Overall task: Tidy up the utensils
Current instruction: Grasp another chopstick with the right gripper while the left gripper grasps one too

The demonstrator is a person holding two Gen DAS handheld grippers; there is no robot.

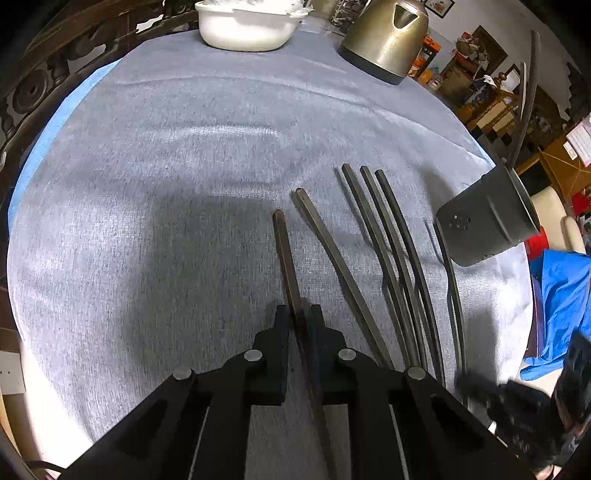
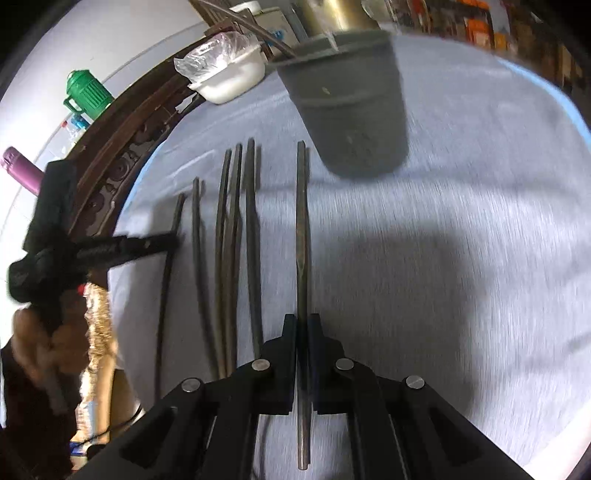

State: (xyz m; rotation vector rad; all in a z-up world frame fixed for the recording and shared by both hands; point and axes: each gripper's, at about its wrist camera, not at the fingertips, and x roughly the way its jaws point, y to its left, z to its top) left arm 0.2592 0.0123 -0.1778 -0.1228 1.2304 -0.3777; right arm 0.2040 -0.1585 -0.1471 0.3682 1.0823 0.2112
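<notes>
Both claws clenched on one chopstick each, beside the dark holder cup.

The left claw (image 1: pixel 298 314) is clamped on a brown chopstick (image 1: pixel 284 254), and the right claw (image 2: pixel 302 321) is clamped on a dark chopstick (image 2: pixel 302 236) whose tip points toward the holder cup (image 2: pixel 351 110). In the left wrist view, four more chopsticks lie on the grey-clothed counter (image 1: pixel 166 184) between the brown one and the cup: one single chopstick (image 1: pixel 332 258) nearest the claw, then a tight group of three (image 1: pixel 384 236) closer to the cup. The cup stands near the counter's edge with two long utensils (image 1: pixel 526 96) sticking out of it (too thin to tell which kind). Far beyond the cup sit one metal kettle (image 1: pixel 388 37) and one white dish (image 1: pixel 243 26).
</notes>
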